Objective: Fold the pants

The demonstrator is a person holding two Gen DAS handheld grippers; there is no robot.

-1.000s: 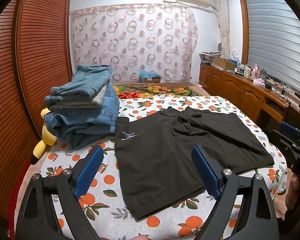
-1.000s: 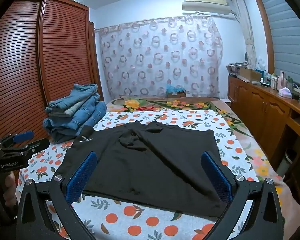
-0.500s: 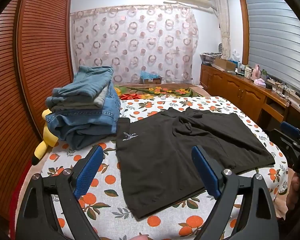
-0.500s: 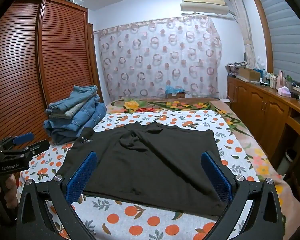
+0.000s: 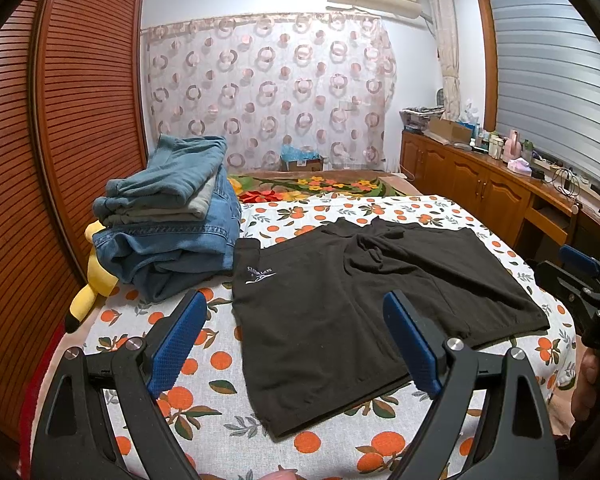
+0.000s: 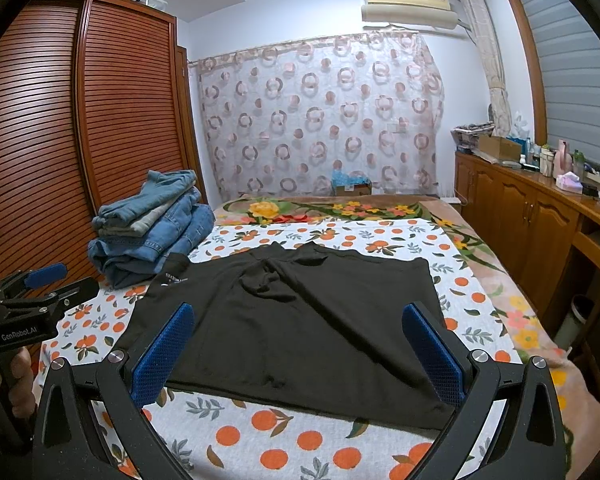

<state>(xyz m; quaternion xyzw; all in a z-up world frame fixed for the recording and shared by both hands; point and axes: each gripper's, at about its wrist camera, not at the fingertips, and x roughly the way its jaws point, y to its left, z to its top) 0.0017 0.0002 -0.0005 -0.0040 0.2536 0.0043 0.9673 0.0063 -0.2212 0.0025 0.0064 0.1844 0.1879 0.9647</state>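
Black shorts lie spread flat on the orange-print bedsheet, a small white logo near their left edge. My left gripper hovers open above the shorts' near left corner, nothing between its blue pads. My right gripper hangs open over the near hem of the shorts, also empty. Each gripper shows in the other's view: the right gripper at the right border, the left gripper at the left, each held by a hand.
A stack of folded jeans sits on the bed's left side by the slatted wardrobe. A yellow plush toy lies under the stack. A wooden cabinet with clutter runs along the right wall.
Both grippers have drawn back and risen slightly; the shorts lie unchanged on the bed. Both stay open.
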